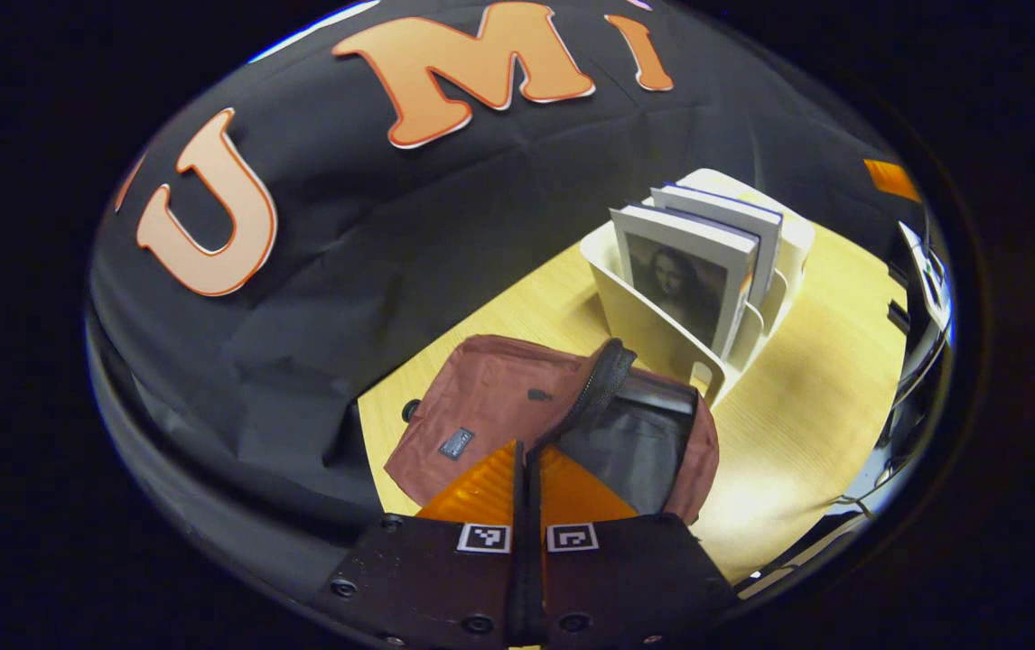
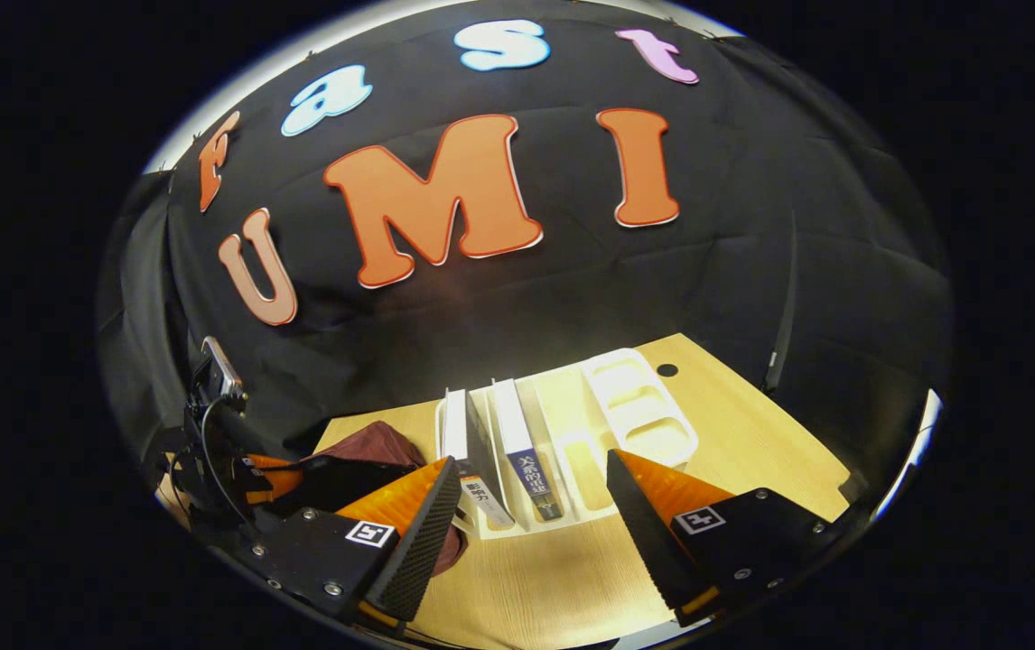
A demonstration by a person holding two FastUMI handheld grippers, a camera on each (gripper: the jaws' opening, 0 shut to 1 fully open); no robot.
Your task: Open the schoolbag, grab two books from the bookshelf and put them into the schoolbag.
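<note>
Bag's open, both books on the shelf, your right tool spread wide in front of them.

On the left, your left tool (image 1: 526, 460) has its fingers pressed together at the schoolbag's zipper edge; whether they pinch it, you can't tell. The schoolbag (image 1: 490, 402) lies on the counter (image 1: 806, 415) with its mouth gaping, just beside the white bookshelf (image 1: 653, 329). Two books stand upright there, first book (image 2: 456, 424) nearest the bag, second book (image 2: 517, 442) one slot over. Your right tool (image 2: 531, 492) hovers wide open, holding nothing.
</note>
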